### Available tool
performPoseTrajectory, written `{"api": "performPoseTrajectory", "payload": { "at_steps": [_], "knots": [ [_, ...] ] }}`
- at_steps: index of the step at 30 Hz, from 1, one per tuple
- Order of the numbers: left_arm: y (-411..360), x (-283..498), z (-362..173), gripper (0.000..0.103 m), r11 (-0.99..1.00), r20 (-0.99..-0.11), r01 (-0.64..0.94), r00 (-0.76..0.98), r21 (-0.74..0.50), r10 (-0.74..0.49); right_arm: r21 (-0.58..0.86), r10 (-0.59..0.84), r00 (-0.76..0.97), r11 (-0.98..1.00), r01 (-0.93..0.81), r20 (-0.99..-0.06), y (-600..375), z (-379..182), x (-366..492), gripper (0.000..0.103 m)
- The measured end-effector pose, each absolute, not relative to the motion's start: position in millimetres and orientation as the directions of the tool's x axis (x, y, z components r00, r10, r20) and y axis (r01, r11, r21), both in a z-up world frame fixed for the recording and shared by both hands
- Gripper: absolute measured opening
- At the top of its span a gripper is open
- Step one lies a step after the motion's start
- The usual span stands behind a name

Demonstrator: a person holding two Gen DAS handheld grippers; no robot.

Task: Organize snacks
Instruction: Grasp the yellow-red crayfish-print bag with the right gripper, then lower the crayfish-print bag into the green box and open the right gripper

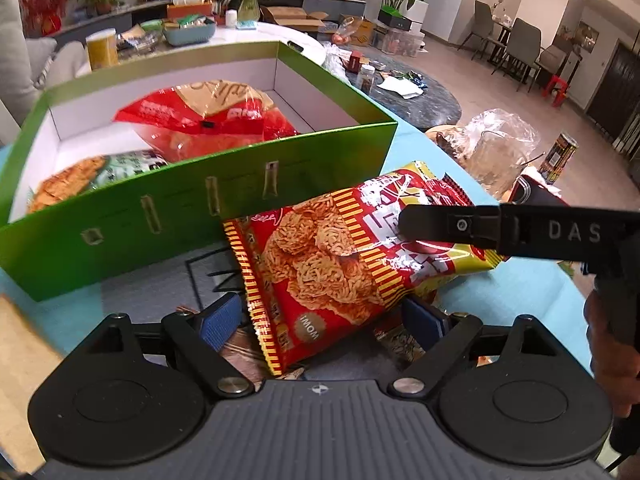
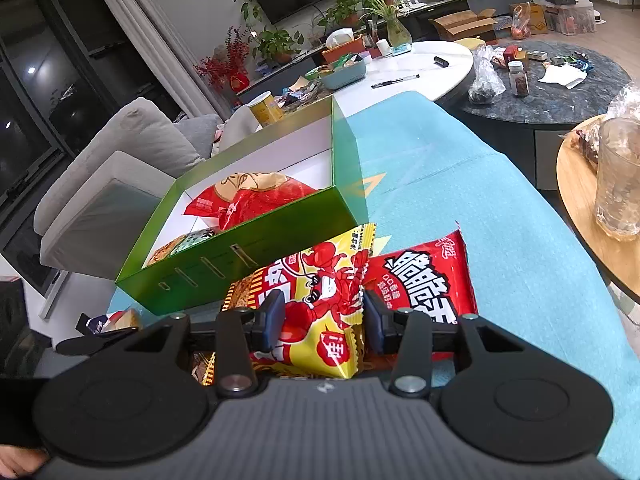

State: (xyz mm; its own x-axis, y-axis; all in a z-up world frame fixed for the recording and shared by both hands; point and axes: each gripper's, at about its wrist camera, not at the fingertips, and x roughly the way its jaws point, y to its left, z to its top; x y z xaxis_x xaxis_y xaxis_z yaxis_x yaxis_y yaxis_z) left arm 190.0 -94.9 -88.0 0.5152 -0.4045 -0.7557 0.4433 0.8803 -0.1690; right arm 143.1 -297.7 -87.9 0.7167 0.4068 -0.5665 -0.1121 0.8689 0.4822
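The right gripper (image 2: 324, 316) is shut on a yellow and red crayfish snack bag (image 2: 320, 280), which bulges between its blue pads (image 2: 274, 316). In the left wrist view the same bag (image 1: 320, 264) shows its noodle-cracker side, just in front of the green box (image 1: 160, 208), with a right finger (image 1: 440, 226) across it. My left gripper (image 1: 322, 320) is open, and the bag's lower end hangs between its blue pads (image 1: 222, 320) without being pinched. Inside the green box (image 2: 240, 248) lie a red snack bag (image 1: 208, 116) and a green-white one (image 1: 100, 176). Another red bag (image 2: 424, 280) lies on the mat behind the right gripper.
A teal mat (image 2: 460, 200) covers the table. Loose wrappers (image 1: 400, 344) lie under the left gripper. A yellow can (image 1: 102, 48) stands behind the box. To the right is a wooden round table (image 2: 580, 208) with a clear plastic bag (image 2: 616, 176). A grey sofa (image 2: 120, 160) stands at the left.
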Motion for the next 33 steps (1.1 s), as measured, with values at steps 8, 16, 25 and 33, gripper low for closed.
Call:
{"api": "performPoseTrajectory", "payload": {
  "at_steps": [8,16,25,33],
  "knots": [
    [-101.3,189.8,-92.5,0.086,0.871,-0.751,0.462,0.514,-0.164,-0.414,0.461,0.398,0.722,0.879,-0.123,-0.566,-294.5,-86.6,142.0,0.045],
    [-98.7,177.7,-75.8,0.077,0.858,-0.713,0.485,0.54,-0.171,-0.447,0.446,0.401,0.725,0.883,-0.145,-0.56,-289.5,-78.6,136.0,0.045],
    [-84.5,160.5,-42.8,0.077,0.863,-0.643,0.485,0.619,-0.139,-0.451,0.458,0.419,0.756,0.871,-0.178,-0.504,-282.5,-53.2,123.2,0.045],
    [-63.2,154.3,-10.6,0.077,0.888,-0.581,0.453,0.703,-0.079,-0.41,0.476,0.452,0.774,0.85,-0.225,-0.442,-265.8,-28.5,129.3,0.045]
  ]
}}
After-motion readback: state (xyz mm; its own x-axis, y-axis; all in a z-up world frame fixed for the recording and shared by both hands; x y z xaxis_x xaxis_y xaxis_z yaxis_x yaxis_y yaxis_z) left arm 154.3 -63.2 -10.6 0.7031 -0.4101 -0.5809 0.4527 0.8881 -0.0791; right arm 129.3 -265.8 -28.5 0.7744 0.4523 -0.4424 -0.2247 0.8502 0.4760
